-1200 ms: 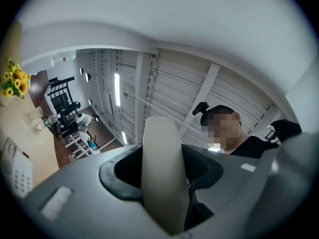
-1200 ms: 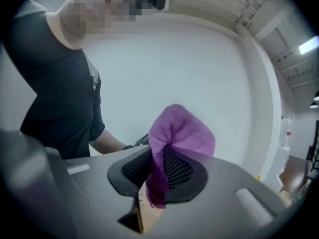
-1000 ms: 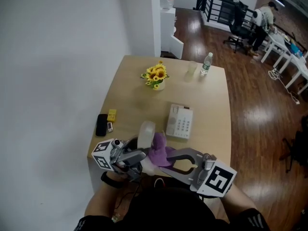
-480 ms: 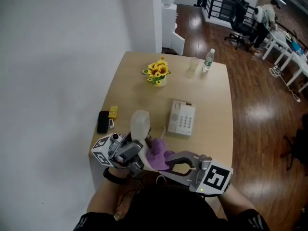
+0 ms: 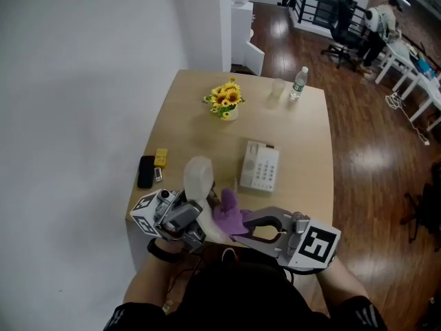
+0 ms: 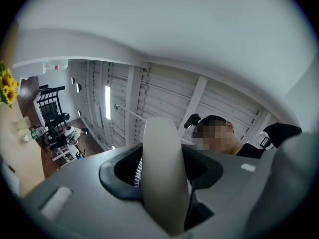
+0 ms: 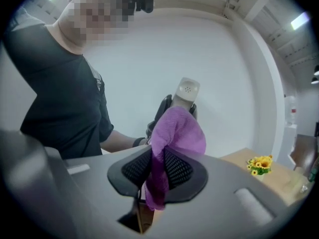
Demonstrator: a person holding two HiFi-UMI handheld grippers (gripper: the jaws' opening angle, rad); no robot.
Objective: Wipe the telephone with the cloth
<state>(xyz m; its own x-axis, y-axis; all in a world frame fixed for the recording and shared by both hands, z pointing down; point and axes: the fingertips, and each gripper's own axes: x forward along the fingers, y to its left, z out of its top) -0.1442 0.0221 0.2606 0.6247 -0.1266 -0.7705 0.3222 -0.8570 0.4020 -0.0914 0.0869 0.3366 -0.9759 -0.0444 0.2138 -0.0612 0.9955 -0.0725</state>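
Handset (image 5: 198,176): sits clamped between left gripper (image 5: 193,217) jaws over the table (image 5: 303,185) near edge, long axis rising away from the person, free end toward the flowers (image 5: 224,102). Right gripper (image 7: 158,171): pinches purple cloth (image 7: 177,133), just beside the handset. Telephone base (image 5: 260,167): lies mid-table, keypad up.

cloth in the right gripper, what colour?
Purple. The cloth shows best in the right gripper view, clamped in the right gripper.
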